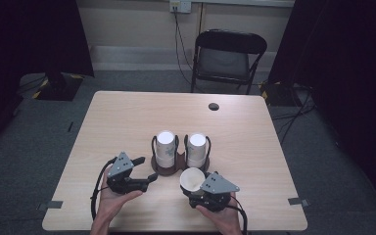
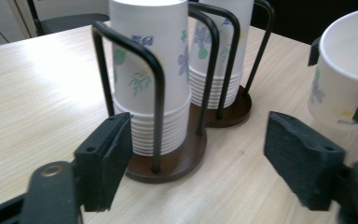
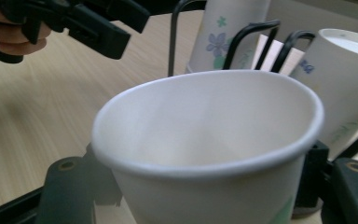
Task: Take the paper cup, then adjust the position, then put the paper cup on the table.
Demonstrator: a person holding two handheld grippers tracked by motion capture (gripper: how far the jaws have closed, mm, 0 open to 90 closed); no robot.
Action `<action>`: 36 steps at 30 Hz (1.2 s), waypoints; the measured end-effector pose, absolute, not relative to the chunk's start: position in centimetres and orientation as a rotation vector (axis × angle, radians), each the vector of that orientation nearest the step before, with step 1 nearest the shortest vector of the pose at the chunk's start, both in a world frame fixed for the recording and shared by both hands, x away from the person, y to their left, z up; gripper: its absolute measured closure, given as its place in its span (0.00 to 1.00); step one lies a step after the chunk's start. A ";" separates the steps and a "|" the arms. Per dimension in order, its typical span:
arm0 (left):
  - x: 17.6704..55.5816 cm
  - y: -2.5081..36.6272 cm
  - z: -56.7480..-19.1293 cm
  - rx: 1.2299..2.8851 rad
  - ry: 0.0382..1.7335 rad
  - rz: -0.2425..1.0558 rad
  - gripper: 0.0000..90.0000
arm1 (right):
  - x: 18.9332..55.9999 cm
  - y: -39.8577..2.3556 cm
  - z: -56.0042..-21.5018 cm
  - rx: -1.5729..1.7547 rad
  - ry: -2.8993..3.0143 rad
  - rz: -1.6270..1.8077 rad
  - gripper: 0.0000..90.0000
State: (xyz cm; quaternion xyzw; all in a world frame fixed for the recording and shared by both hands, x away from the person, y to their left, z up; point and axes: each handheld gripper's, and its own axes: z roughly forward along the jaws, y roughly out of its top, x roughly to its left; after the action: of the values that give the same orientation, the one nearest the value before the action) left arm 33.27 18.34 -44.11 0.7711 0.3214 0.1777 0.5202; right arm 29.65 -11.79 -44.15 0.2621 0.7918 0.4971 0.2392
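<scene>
Wooden table (image 1: 127, 117), light grain, with a round cable hole (image 1: 214, 106) near its far edge. Near the middle, toward the near edge: two round dark-wood cup holders with black wire hoops, standing side by side and touching, each carrying a stack of upside-down floral paper cups; left stack (image 1: 166, 145), right stack (image 1: 196, 147). Single paper cup (image 1: 192, 179), white inside, floral print outside, mouth up and tilted toward the person, just in front of the right holder (image 2: 230, 109), close to the near edge. Right gripper (image 1: 196, 192): clenched on that cup, its black jaws pressing the wall from both sides; the rim is squeezed slightly out of round in the right gripper view (image 3: 205, 121). Left gripper (image 1: 144, 170): released, jaws standing wide with nothing between the pads, aimed at the left holder (image 2: 168, 163) from the near-left; the nearer pad sits just beside that holder's base, whether touching cannot be told. Folding chair (image 1: 227, 58) beyond the far edge of the table; wall socket (image 1: 180, 6) above it.
</scene>
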 end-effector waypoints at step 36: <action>32.6 21.8 -48.7 1.726 1.036 0.700 0.17 | 33.9 -18.3 -42.0 1.008 1.935 1.330 0.33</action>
State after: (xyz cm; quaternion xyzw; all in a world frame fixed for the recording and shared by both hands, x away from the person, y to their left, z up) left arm 32.59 21.81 -48.68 0.7089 0.4253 0.2872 0.4839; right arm 33.89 -18.26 -41.98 0.3777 0.7248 0.4983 0.2892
